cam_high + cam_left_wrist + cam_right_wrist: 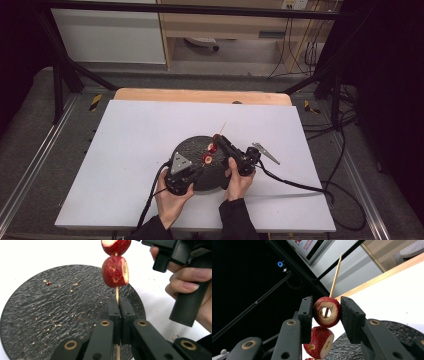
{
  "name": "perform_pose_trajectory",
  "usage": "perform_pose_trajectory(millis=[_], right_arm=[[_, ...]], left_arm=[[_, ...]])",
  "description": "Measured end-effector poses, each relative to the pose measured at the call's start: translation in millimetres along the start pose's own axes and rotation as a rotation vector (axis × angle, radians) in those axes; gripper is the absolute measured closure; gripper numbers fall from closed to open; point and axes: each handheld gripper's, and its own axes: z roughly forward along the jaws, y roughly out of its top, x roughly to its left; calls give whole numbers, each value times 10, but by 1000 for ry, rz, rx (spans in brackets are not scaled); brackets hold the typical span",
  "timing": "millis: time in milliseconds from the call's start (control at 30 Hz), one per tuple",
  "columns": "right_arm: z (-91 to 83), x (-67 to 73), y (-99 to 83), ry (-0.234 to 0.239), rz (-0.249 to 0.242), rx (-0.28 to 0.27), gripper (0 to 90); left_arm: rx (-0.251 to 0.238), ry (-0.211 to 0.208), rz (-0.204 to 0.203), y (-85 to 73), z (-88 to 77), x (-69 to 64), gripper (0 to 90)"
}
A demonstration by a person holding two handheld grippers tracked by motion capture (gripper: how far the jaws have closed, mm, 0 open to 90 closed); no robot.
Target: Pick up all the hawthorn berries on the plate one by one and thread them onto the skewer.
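Threading cored red fruit onto a thin wooden skewer [335, 275] over the round black plate [190, 146] near the middle of the white table [130, 150] looks like the step in hand. The left gripper [120, 307] has its jaws closed tight on the skewer's lower end, while the right gripper [326, 315] clamps the upper fruit ring [327, 312], just above a second fruit piece [115, 271]. To do it well, I judge the ring should slide straight along the stick, without twisting. The skewer's long axis runs from the near left up toward the far right, sharp tip pointing away.
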Motion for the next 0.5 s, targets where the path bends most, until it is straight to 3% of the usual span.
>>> perform_pose_trajectory(millis=[200,333,500], right_arm=[[-9,7,12,4,-7,0,627],[-35,34,78,8,-29,-1,544],[-90,57,197,0,-101,56,395]], left_arm=[[-5,-11,13,-1,-12,32,886],[4,-25,15,-37,-50,80,886],[10,-39,10,-94,-94,181,886]])
